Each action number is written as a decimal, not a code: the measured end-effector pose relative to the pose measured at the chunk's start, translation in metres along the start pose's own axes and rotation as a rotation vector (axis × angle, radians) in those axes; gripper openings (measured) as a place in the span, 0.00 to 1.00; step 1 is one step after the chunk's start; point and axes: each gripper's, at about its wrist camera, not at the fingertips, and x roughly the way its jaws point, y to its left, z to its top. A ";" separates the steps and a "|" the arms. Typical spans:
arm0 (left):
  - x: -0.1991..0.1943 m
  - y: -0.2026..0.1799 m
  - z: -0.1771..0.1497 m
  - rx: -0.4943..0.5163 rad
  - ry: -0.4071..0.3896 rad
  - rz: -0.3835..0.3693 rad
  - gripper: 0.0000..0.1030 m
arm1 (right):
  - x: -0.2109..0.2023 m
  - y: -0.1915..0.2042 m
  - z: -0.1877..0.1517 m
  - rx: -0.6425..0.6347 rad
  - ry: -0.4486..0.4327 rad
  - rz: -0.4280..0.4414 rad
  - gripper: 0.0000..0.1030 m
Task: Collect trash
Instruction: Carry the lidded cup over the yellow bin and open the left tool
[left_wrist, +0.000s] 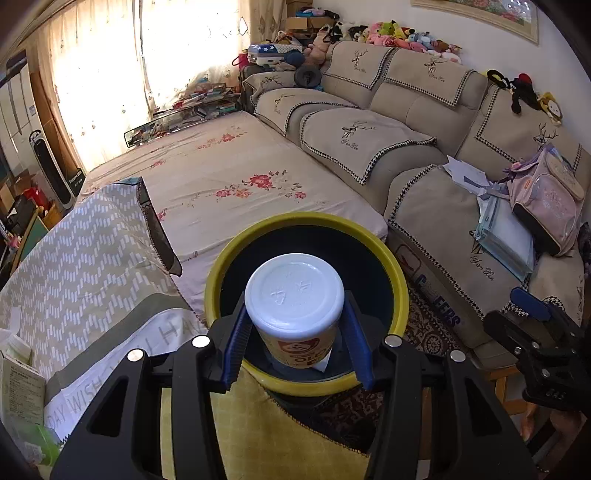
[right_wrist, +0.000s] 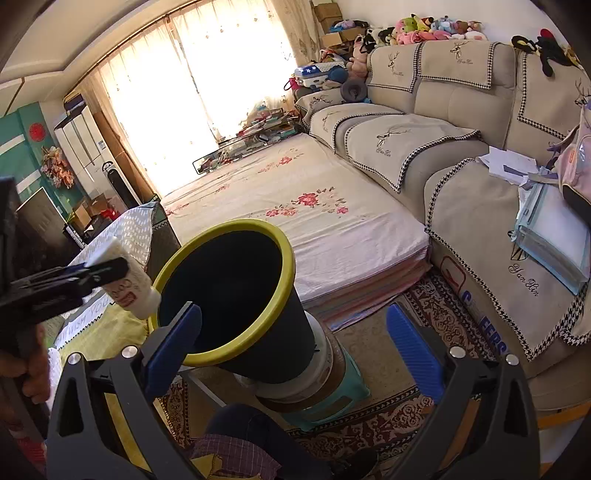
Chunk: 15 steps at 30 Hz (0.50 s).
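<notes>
Item: left gripper (left_wrist: 295, 332). Blue pads pinching a white plastic bottle (left_wrist: 294, 295) by its sides, base toward the camera, cap end pointing down. Held directly over the mouth of the bin (left_wrist: 399, 291), apparently so it can fall straight in once let go. From the right wrist view the bottle (right_wrist: 129, 284) sits at the bin's near-left rim, tilted toward the opening; whether it is fully past the rim cannot be told from there.

Item: bin (right_wrist: 284, 284). Dark body, yellow-green rim, standing on a stack of lids or tubs atop a small teal stool (right_wrist: 343, 391), which brings its mouth up to the person's reach. Interior dark; contents not visible.

Item: right gripper (right_wrist: 295, 339). Jaws spread wide, holding nothing. It flanks the bin's near side, one pad (right_wrist: 173, 343) just in front of the rim. Judged to be waiting or ready to steady the bin.

Item: surroundings. Floral mattress (left_wrist: 221, 177) beyond the bin; beige sofa (left_wrist: 424, 147) to the right with papers (left_wrist: 465, 177) and a pink backpack (left_wrist: 546, 195) on its near seat; plush toys (left_wrist: 402, 37) along the back; patterned rug (right_wrist: 424, 417) on the floor.

Status: judged at the drop stage for this piece of trash; release not yet made. Risk: bottle clipping the rim if released off-centre.
</notes>
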 end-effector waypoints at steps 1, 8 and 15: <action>0.008 -0.001 0.001 -0.002 0.013 0.004 0.47 | -0.001 -0.001 0.000 0.003 -0.002 0.000 0.93; 0.015 0.006 -0.001 -0.011 0.021 0.026 0.58 | -0.001 -0.006 0.001 0.016 -0.005 -0.006 0.93; -0.037 0.028 -0.016 -0.061 -0.052 -0.008 0.65 | 0.003 0.007 -0.002 -0.015 0.013 0.009 0.93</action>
